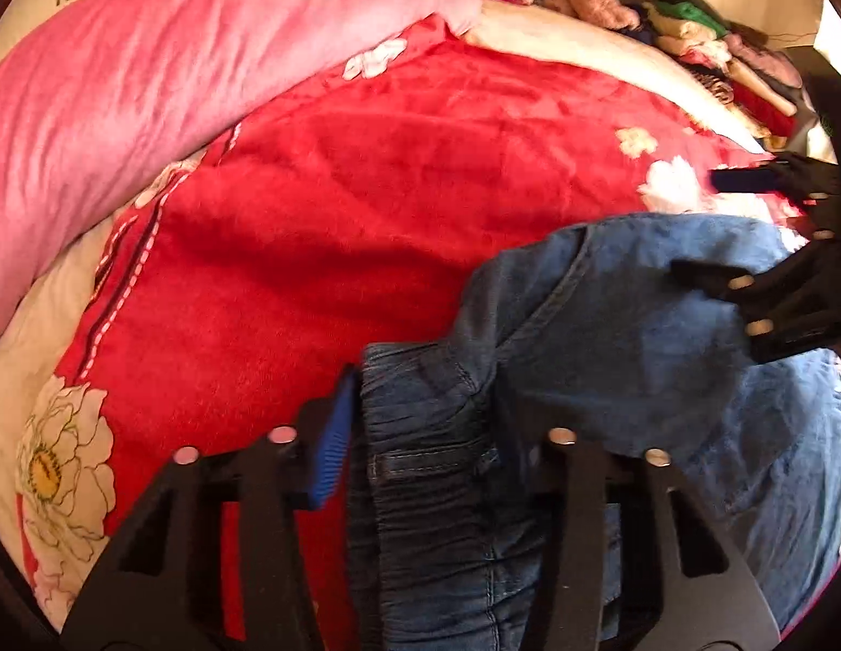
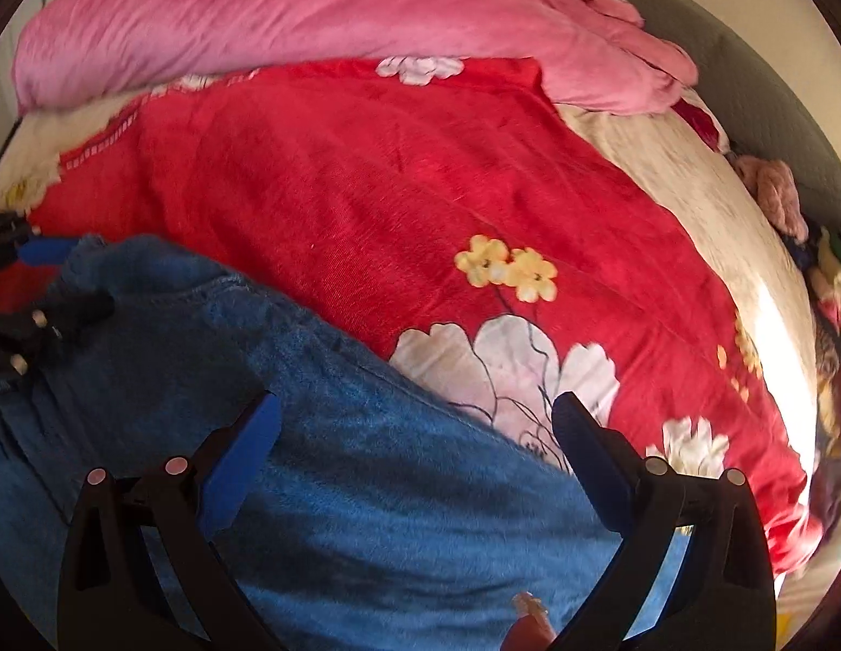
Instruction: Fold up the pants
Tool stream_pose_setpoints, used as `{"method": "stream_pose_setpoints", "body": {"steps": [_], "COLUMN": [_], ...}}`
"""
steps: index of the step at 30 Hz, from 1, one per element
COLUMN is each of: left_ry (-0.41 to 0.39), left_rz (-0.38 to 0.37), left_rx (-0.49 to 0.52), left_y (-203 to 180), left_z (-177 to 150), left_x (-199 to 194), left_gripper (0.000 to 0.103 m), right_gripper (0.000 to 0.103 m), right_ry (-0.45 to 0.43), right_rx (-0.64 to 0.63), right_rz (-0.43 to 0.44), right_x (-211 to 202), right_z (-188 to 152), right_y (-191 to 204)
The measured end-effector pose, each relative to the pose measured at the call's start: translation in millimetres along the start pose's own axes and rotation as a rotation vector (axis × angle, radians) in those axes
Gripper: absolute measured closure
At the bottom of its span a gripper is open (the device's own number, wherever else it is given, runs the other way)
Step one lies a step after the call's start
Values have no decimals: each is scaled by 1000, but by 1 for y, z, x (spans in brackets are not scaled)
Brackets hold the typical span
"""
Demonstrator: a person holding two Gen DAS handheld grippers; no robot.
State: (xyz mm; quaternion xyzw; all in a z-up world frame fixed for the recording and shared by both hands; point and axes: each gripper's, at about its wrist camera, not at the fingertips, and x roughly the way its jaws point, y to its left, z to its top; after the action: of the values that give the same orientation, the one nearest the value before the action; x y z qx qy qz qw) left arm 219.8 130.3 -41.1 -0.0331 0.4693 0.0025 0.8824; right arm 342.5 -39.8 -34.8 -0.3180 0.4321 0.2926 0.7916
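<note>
The pants (image 1: 610,336) run off the frame's bottom edge, hiding the left gripper's (image 1: 426,434) right finger; the far clothes pile (image 1: 708,38) stays indistinct.

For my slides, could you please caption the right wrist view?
Open right hand-held gripper poised over blue jeans on a red floral blanket.

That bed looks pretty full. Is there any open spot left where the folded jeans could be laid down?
Yes: the broad red blanket lies bare between the pink quilt behind and the jeans in front. The cream strip beside it also looks free. It is crowded along the far edge, where a clothes pile sits, and around the jeans and both grippers.
</note>
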Motion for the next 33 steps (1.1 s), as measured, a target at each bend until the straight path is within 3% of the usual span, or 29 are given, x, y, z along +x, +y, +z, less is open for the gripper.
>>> {"method": "stream_pose_setpoints", "body": {"steps": [3, 4, 5, 6, 8, 10, 18, 26, 33], "left_ry": [-40, -53, -62, -73, -80, -90, -131, -168, -191], "left_rz": [16, 17, 13, 0, -12, -18, -38, -50, -76], "left_rx": [43, 53, 58, 60, 59, 63, 74, 91, 99], "left_y": [-5, -7, -8, -8, -8, -8, -11, -16, -16], "left_z": [-3, -4, -4, -6, -6, -8, -10, -23, -45], "left_x": [-13, -18, -21, -26, -31, -38, -62, -86, -112], "left_gripper": [72, 72, 73, 73, 74, 74, 74, 74, 74], "right_gripper": [6, 16, 37, 48, 80, 89, 93, 93, 94], "right_ry": [13, 6, -3, -9, -23, -47, -180, -313, -362], "right_rx": [-45, -49, -46, -42, -45, -44, 110, 158, 160], "right_rz": [-9, 8, 42, 73, 106, 101, 154, 202, 247], "right_x": [8, 9, 8, 7, 3, -2, -52, -126, -173], "right_z": [2, 3, 3, 3, 2, -1, -30, -77, -120], "right_y": [10, 13, 16, 18, 26, 32, 27, 41, 76]}}
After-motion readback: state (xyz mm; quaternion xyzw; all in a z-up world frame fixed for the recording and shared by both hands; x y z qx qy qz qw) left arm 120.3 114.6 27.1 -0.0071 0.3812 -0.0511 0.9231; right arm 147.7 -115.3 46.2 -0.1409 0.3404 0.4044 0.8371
